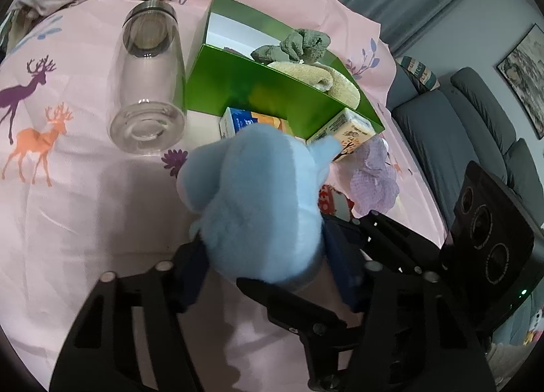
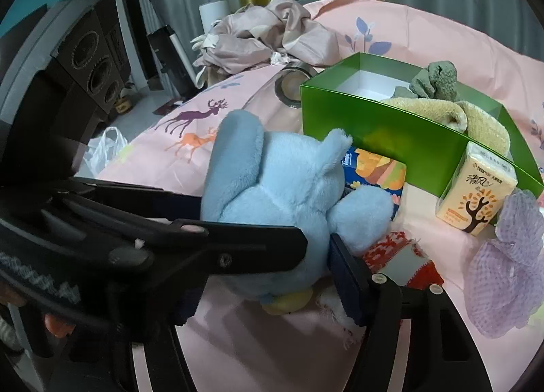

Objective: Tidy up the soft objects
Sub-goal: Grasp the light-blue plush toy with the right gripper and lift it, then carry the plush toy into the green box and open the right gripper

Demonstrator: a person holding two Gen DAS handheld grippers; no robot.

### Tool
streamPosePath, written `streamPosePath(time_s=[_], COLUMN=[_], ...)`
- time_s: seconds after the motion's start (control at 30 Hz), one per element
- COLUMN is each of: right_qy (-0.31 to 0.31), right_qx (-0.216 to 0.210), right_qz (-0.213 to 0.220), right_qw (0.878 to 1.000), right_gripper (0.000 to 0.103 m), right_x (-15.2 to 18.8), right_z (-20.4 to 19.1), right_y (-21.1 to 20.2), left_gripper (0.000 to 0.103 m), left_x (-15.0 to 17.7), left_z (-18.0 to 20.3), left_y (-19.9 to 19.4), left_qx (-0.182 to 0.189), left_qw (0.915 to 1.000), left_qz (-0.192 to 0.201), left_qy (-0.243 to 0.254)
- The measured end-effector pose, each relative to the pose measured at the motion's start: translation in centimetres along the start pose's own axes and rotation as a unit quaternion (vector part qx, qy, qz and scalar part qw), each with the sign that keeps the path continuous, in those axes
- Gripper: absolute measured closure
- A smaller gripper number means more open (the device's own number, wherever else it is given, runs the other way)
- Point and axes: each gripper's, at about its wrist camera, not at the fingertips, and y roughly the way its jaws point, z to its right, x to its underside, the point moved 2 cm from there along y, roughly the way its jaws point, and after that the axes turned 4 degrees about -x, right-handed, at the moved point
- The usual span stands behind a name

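Observation:
A light blue plush toy (image 1: 258,201) is squeezed between the fingers of my left gripper (image 1: 261,256); it also shows in the right wrist view (image 2: 282,208). My right gripper (image 2: 268,276) has its jaws on both sides of the same toy, touching it. Behind stands a green box (image 1: 258,92), also in the right wrist view (image 2: 391,133), holding a beige towel (image 2: 465,119) and a grey-green cloth (image 2: 435,79). A purple mesh puff (image 2: 503,262) and a red-and-white cloth (image 2: 401,256) lie on the pink sheet.
A glass jar (image 1: 149,85) lies on its side left of the box. Two tissue packs (image 2: 476,194) (image 2: 374,170) stand in front of the box. Crumpled bedding (image 2: 265,38) lies behind. A grey sofa (image 1: 459,126) is beyond the bed edge.

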Motion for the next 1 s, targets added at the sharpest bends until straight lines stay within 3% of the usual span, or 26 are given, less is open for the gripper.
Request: streamPosePath(time_s=[0.13,0.53,1.0], right_qy=[0.003,-0.026,-0.028], right_qx=[-0.008,-0.019,-0.006], right_qz=[0.003,0.084,0.121], right_qw=[1.000,0.996,0.992], right_gripper=[0.039,0.040,0.039], right_x=[0.1,-1.2,-2.8], right_z=[0.0,-2.2,-1.8], right_y=[-0.2,-5.0,-9.1], left_gripper=[0.049,0.049,0.049], left_x=[0.2,0.1,-1.8], left_z=[0.8,4.4,8.3], left_y=[-0.3,-5.5,-7.0], left_qx=[-0.012,-0.023,-0.026], left_qw=[0.9998,0.9958,0.9916], left_qz=[0.006,0.067,0.082], left_qy=[0.017,0.058,0.097])
